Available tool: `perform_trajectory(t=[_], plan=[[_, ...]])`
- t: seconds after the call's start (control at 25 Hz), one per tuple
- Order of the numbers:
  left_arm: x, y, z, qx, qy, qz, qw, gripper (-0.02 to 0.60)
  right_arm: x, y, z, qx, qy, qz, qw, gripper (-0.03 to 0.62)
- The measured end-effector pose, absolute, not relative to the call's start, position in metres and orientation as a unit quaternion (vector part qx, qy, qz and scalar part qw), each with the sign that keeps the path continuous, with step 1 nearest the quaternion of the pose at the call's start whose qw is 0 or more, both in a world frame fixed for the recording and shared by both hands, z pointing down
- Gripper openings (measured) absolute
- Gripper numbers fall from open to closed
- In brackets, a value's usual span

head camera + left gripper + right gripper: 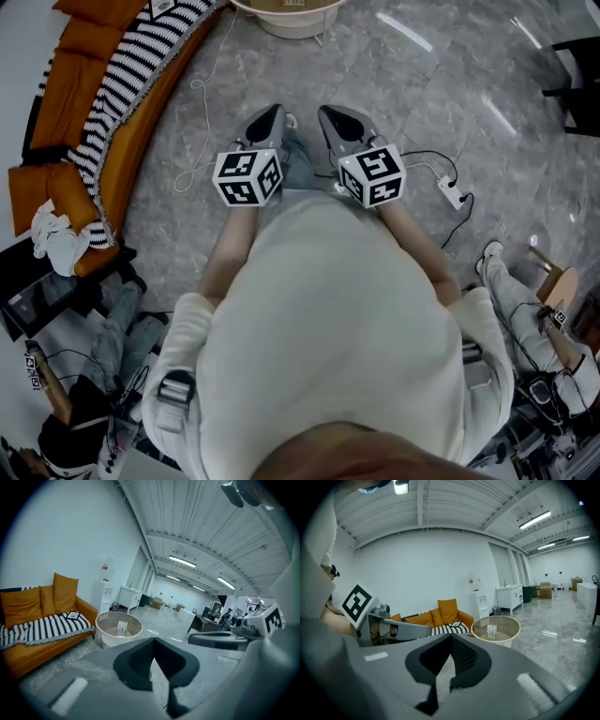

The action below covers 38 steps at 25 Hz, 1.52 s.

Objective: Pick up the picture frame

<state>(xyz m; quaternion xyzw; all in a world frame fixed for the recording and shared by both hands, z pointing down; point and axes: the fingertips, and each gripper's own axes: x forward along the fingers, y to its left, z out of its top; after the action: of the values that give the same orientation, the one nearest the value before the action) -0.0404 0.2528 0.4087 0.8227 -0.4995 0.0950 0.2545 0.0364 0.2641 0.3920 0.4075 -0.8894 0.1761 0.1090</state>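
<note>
Held side by side in front of the person, both grippers point across the grey floor toward a round white table (281,21). My left gripper (272,112) is shut, its dark pads together with nothing between them (151,654). My right gripper (330,114) is shut and empty as well (449,644). A small upright card or frame (122,627) (491,631) stands on the glass tabletop. A flat dark-edged frame (72,615) (457,624) lies on the striped blanket (141,80) of the orange sofa (89,56). Both items are far from the jaws.
A white cable (202,122) trails over the floor by the sofa, and a power strip (452,192) with a black lead lies at the right. Seated people are at the lower left and lower right. A water dispenser (105,585) stands behind the sofa, and dark furniture (574,66) is far right.
</note>
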Motion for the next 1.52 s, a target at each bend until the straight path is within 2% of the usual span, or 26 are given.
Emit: perform_trajectory(t=[0.92, 1.52], plan=[[-0.086, -0.008, 0.402, 0.852, -0.437, 0.130, 0.257, 0.000, -0.018, 0.005, 0.385, 0.449, -0.868, 0.172, 0.122, 0.000], [-0.108, -0.076, 0.430, 0.844, -0.436, 0.131, 0.285, 0.000, -0.030, -0.054, 0.404, 0.469, -0.852, 0.171, 0.155, 0.000]])
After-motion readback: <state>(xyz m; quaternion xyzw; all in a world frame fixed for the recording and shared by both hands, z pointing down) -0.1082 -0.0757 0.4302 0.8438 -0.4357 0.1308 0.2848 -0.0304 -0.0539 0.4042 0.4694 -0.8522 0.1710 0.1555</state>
